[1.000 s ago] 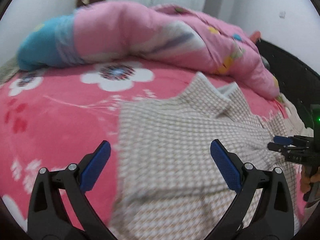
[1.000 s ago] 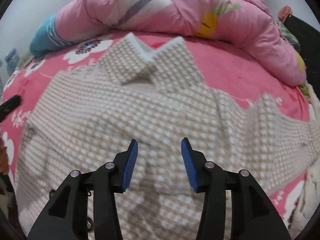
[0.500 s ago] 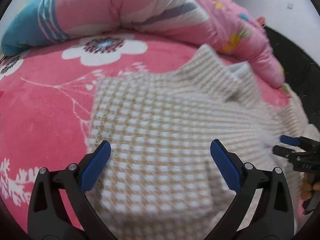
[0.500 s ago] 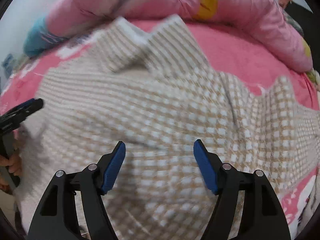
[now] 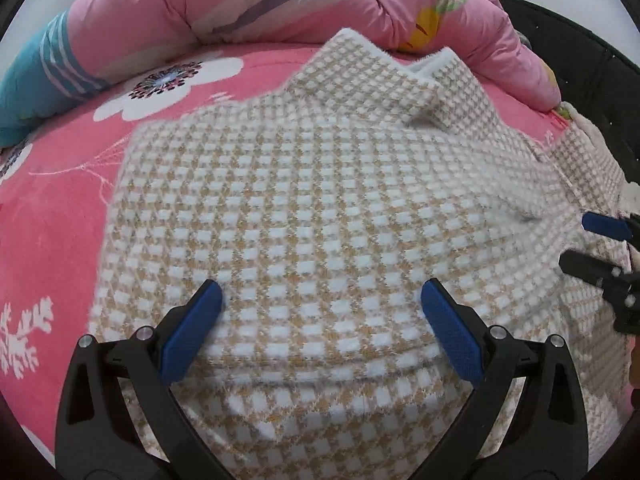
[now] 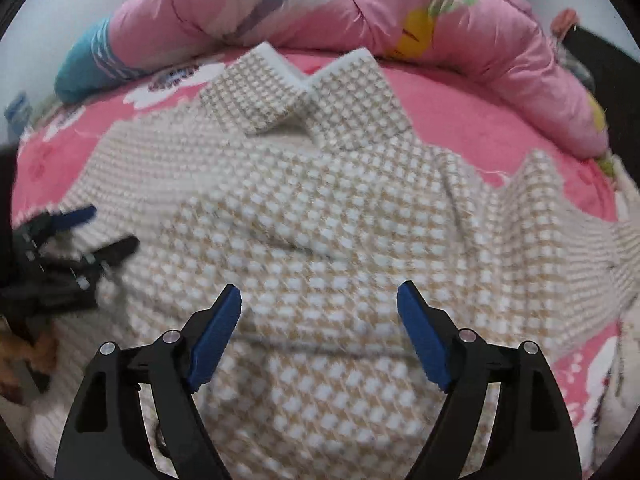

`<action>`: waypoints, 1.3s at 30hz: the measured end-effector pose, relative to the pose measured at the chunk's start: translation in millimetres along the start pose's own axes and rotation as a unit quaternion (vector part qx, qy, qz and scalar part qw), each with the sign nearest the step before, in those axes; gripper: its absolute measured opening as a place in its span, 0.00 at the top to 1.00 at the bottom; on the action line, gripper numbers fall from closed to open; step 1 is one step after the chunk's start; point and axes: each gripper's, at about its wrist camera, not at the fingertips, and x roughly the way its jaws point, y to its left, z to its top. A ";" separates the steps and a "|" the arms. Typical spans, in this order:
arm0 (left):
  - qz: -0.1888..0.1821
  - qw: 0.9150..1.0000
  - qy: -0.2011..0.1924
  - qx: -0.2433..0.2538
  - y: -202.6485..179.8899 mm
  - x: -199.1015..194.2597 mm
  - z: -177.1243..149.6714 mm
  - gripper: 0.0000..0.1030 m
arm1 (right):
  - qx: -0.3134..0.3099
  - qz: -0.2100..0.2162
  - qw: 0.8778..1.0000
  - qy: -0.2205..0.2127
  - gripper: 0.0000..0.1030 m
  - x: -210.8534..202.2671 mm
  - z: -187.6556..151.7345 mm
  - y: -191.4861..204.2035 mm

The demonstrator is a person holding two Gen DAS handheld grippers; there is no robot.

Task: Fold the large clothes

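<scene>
Checked coat (image 5: 320,208), beige-and-white houndstooth, lies spread flat on the pink floral bedsheet (image 5: 52,208). Collar (image 6: 304,92) points toward the far edge of the bed, both lapel tips up against the rolled pink quilt (image 5: 248,4) that runs along that far edge. The quilt's blue striped end (image 5: 28,92) sits at the far left corner. One sleeve (image 6: 560,216) spreads out toward the right edge of the bed, crumpled, sheet showing beyond it.

Left gripper (image 5: 320,312) is angled down over the coat's left half, close to a horizontal fold ridge in the fabric. Jaws are spread wide, blue pads (image 5: 192,332) apart; fabric lies under and between them but nothing is pinched. Whether the tips touch the cloth cannot be told. In the right wrist view it shows at the left, blurred.

Right gripper (image 6: 320,320) is angled down over the coat's middle, below the collar. Jaws are opening, wide apart, cloth lying between them, not grasped. In the left wrist view it shows at the right edge, over the coat's right side.

Part of a hand (image 6: 24,356) shows at the lower left in the right wrist view, blurred.

Black surface (image 5: 592,60) past the far right corner of the bed; what it is cannot be told.
</scene>
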 end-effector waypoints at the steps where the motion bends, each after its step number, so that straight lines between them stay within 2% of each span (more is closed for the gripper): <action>1: 0.001 1.000 -0.001 0.001 0.3 0.3 0.7 0.06 | -0.001 -0.006 1.000 0.007 0.13 0.1 -8.0 -1.5; 2: 0.001 1.000 -0.001 0.002 0.8 0.6 0.7 0.06 | 0.006 -0.004 1.000 0.019 0.12 8.1 -13.8 -6.0; 4: 0.002 1.000 -0.004 0.004 1.1 0.5 -0.1 0.06 | 0.019 0.012 1.000 0.010 0.11 13.5 -20.3 -13.1; 7: -0.004 1.000 -0.013 0.003 3.8 0.1 -0.6 0.06 | 0.022 0.003 1.000 0.010 0.06 10.8 -20.1 -13.8; 9: -0.004 1.000 -0.020 0.004 1.8 -1.9 -2.8 0.06 | 0.021 -0.006 1.000 0.002 0.06 9.2 -23.8 -11.1; 13: 0.000 0.999 -0.031 0.007 0.9 -7.4 -7.3 0.06 | 0.026 0.002 1.000 0.005 0.06 13.3 -21.6 -11.1; 24: 0.001 0.999 -0.031 0.009 0.0 -6.4 -8.0 0.06 | 0.024 -0.003 1.000 0.011 0.06 14.3 -23.9 -10.0; 28: 0.007 1.000 -0.019 0.004 1.1 -11.3 -2.0 0.06 | 0.025 0.001 1.000 0.012 0.06 14.8 -24.8 -11.1; 32: -0.023 0.999 -0.037 -0.027 -4.5 -29.9 5.7 0.06 | 0.020 0.010 1.000 -0.006 0.06 13.4 -30.7 -13.0; 35: -0.021 0.999 -0.042 -0.007 -15.4 -33.5 11.1 0.06 | 0.013 0.012 1.000 -0.010 0.06 10.5 -33.2 -12.9; 38: -0.013 0.999 -0.029 0.011 -24.8 -21.5 12.2 0.06 | 0.016 0.015 1.000 -0.005 0.06 -5.0 -36.6 -18.6; 39: -0.011 1.000 -0.021 0.013 -26.1 -15.0 9.6 0.06 | 0.023 0.017 0.999 -0.019 0.06 -16.6 -38.9 -25.7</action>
